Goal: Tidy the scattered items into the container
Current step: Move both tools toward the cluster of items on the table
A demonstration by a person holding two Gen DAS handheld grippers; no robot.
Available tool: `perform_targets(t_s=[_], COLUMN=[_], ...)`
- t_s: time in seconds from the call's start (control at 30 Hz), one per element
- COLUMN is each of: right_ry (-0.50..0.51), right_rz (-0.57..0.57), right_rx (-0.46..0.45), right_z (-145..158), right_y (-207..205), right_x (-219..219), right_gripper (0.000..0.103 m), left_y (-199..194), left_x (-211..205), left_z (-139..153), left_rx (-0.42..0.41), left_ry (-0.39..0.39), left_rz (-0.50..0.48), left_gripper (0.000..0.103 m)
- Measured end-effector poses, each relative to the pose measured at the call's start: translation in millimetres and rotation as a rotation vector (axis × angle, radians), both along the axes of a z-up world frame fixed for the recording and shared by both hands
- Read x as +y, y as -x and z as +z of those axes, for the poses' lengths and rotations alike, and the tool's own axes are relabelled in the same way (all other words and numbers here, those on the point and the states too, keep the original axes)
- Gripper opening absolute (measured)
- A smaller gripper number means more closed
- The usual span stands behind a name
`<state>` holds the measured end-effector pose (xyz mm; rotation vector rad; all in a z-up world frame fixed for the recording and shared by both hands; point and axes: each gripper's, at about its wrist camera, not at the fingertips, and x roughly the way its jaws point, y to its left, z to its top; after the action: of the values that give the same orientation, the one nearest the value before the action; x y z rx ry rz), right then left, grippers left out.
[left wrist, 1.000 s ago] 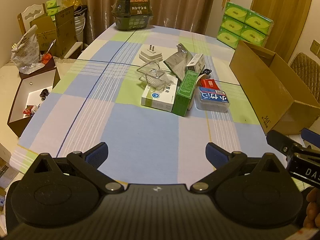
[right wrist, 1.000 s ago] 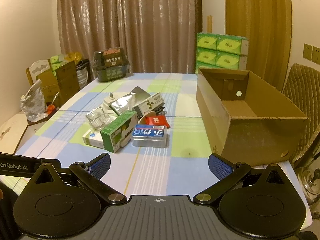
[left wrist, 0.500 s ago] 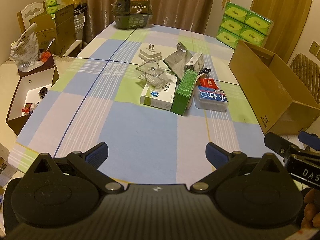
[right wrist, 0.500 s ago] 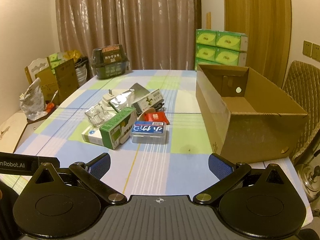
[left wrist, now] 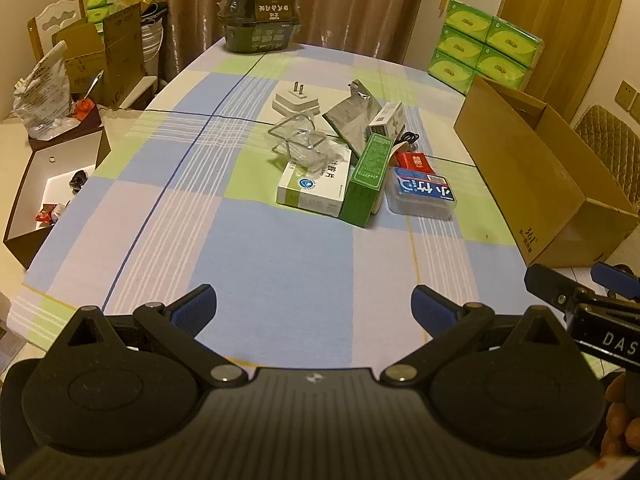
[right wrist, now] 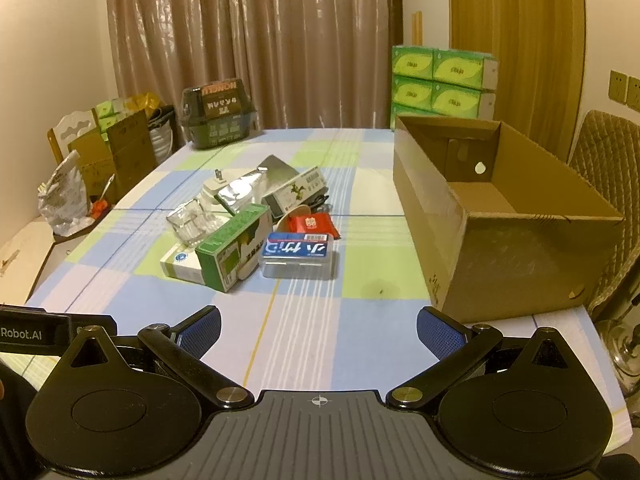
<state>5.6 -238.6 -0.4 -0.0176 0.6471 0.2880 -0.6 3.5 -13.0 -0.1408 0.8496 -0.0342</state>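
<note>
Far ahead of the gripper, a dark wrapped package (right wrist: 218, 114) is sitting at the desk's (right wrist: 304, 344) end; green tissue packs (right wrist: 438, 80) are standing ahead-right, beside brown curtains (right wrist: 256, 40).

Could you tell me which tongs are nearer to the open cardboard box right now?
Right. The right tongs hover open just short of the cardboard box, near its front corner; the left tongs hover open farther left, across the table.

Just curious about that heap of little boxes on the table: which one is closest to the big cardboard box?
The clear plastic case with the blue label. It lies at the pile's edge nearest the cardboard box, while the green box and white box sit farther away.
</note>
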Motion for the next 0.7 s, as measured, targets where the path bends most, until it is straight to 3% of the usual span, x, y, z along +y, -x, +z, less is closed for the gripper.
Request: perform_targets(t_s=[0.47,0.7], right_ry=[0.026,0.037], right_rz=[0.029,0.043], right_rx=[0.025,0.044], right_z=[-9.2,-18.3], right_y=[-19.6,-32.5], right_x=[9.3,15.2], right_gripper=[0.101,0.101], left_y=[-16.6,-26.3], left_x=[13.9,19.6], left_z=[-10.3,-14.3], left_rx=[0.020,-0.011], left_ry=[0.019,0.002], left_rz=[-0.021,-0.053], left_gripper=[0.102,0.102])
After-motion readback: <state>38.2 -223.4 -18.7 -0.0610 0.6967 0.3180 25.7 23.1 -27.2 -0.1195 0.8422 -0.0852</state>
